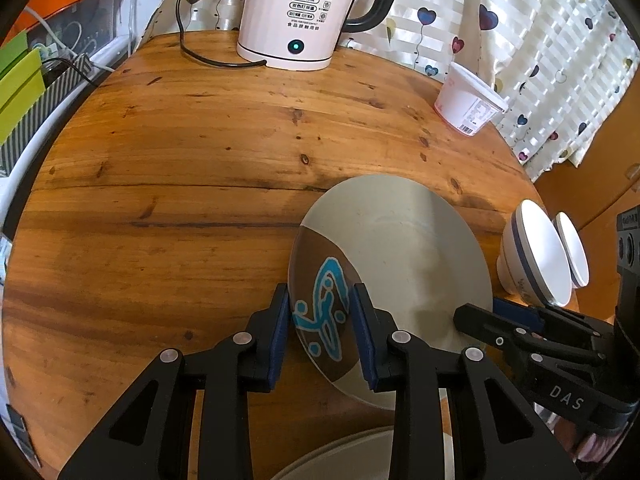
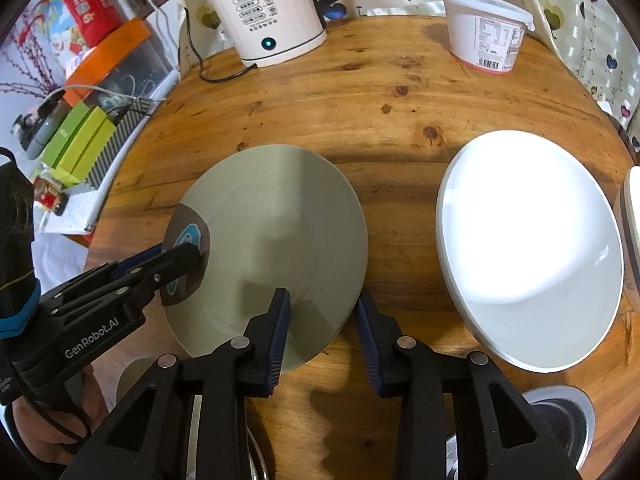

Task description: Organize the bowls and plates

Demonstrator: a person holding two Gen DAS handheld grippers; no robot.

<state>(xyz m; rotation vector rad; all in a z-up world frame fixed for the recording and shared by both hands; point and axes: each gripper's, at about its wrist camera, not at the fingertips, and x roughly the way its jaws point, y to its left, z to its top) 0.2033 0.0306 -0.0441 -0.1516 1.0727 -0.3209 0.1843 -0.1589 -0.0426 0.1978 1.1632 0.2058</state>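
A grey plate (image 1: 404, 252) with a brown patch and blue figure is tilted above the round wooden table (image 1: 180, 184); it also shows in the right wrist view (image 2: 280, 232). My left gripper (image 1: 320, 332) has its jaws apart, one on each side of the plate's near-left rim at the blue figure. My right gripper (image 2: 322, 332) is open, straddling the plate's near-right rim. A white bowl (image 2: 532, 248) stands right of the plate. A white bowl with a dark band (image 1: 536, 256) shows in the left wrist view.
A white kettle (image 1: 304, 12) with a black cord stands at the table's back. A white lidded tub (image 2: 486, 32) is at the back right. Boxes (image 2: 80, 144) lie off the left edge. Another pale plate (image 1: 348, 456) and a metal-rimmed object (image 2: 560, 412) sit near the front.
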